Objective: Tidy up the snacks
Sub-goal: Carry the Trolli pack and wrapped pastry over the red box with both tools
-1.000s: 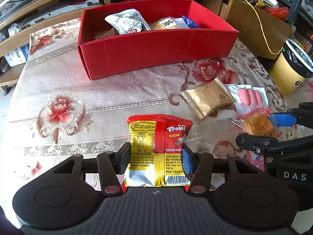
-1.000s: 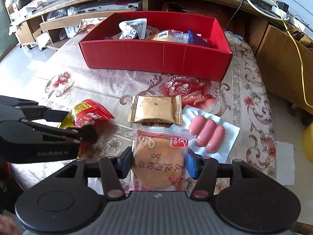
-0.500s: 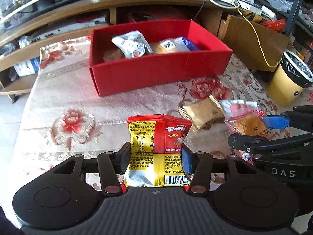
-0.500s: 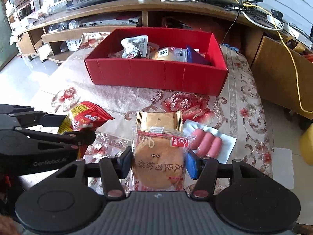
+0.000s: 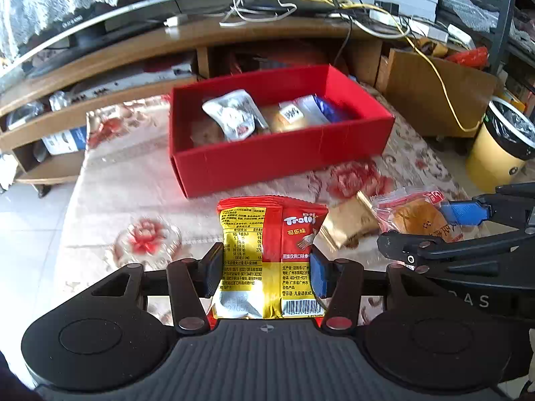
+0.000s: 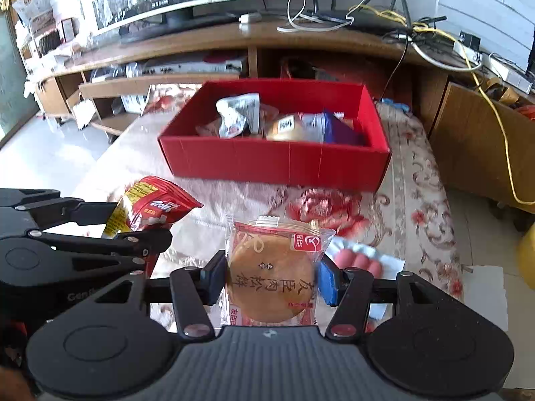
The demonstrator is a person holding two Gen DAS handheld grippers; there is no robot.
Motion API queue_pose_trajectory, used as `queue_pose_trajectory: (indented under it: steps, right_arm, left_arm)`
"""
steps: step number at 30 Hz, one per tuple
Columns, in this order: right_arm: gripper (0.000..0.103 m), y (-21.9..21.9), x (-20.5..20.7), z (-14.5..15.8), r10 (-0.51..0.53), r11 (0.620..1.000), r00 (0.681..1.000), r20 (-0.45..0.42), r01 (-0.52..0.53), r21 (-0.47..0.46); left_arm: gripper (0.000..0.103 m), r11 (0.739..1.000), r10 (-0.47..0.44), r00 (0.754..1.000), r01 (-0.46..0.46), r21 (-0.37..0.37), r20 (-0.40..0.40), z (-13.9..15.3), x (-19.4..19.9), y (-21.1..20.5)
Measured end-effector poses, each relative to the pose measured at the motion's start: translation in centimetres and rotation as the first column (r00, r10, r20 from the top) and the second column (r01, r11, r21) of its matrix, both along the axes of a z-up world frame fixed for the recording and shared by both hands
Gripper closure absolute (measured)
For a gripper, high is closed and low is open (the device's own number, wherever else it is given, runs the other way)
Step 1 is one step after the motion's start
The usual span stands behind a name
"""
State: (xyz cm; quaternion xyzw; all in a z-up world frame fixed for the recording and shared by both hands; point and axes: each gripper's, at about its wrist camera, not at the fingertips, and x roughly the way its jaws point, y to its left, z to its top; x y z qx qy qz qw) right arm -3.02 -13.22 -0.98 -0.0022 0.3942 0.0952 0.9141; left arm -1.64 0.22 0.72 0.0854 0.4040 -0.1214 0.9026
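**Two snacks pinched above the floral tablecloth**

Left gripper (image 5: 265,272) clamped on a red-and-yellow Trolli gummy bag (image 5: 271,260), pads pressing both its sides, bag upright and clear of the floral tablecloth (image 5: 133,183)

Right gripper (image 6: 271,275) pinching a clear-wrapped round meat floss cake (image 6: 272,284) the same way

Ahead of both, a red cardboard box (image 5: 281,163) on the cloth, holding a white-grey pouch (image 5: 234,118), a tan bun pack (image 5: 287,117) and a blue packet (image 6: 337,132)

Left on the cloth between box and grippers: a gold foil packet (image 5: 347,222) and a pack of pink sausages (image 6: 359,262), partly hidden behind the right gripper's blue pad
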Motion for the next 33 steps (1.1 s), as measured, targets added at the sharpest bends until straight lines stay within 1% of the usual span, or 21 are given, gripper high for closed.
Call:
queue_pose_trajectory:
  steps: [6, 15, 19, 33]
  right_arm:
    - [0.057, -0.5, 1.1, 1.1, -0.023, 1.0, 0.999, 0.023, 0.022, 0.017]
    - [0.057, -1.7, 5.5, 2.5, -0.069, 0.997, 0.997, 0.036, 0.068, 0.039]
    - [0.057, -2.5, 7.6, 2.6, -0.083, 0.995, 0.996, 0.036, 0.081, 0.053]
    - [0.057, -3.4, 14.8, 2.1, -0.09, 0.994, 0.996, 0.027, 0.088, 0.058]
  left_arm:
    - [0.045, 1.0, -0.007, 0.999, 0.007, 0.009, 0.035, 1.2, 1.2, -0.5]
    - [0.046, 1.0, -0.024, 0.997, 0.024, -0.001, 0.073, 2.4, 5.1, -1.6]
    - [0.047, 1.0, -0.029, 0.996, 0.03, -0.007, 0.085, 2.7, 7.2, -2.2]
    - [0.047, 1.0, -0.001, 0.997, 0.004, -0.029, 0.073, 2.0, 14.0, -2.9]
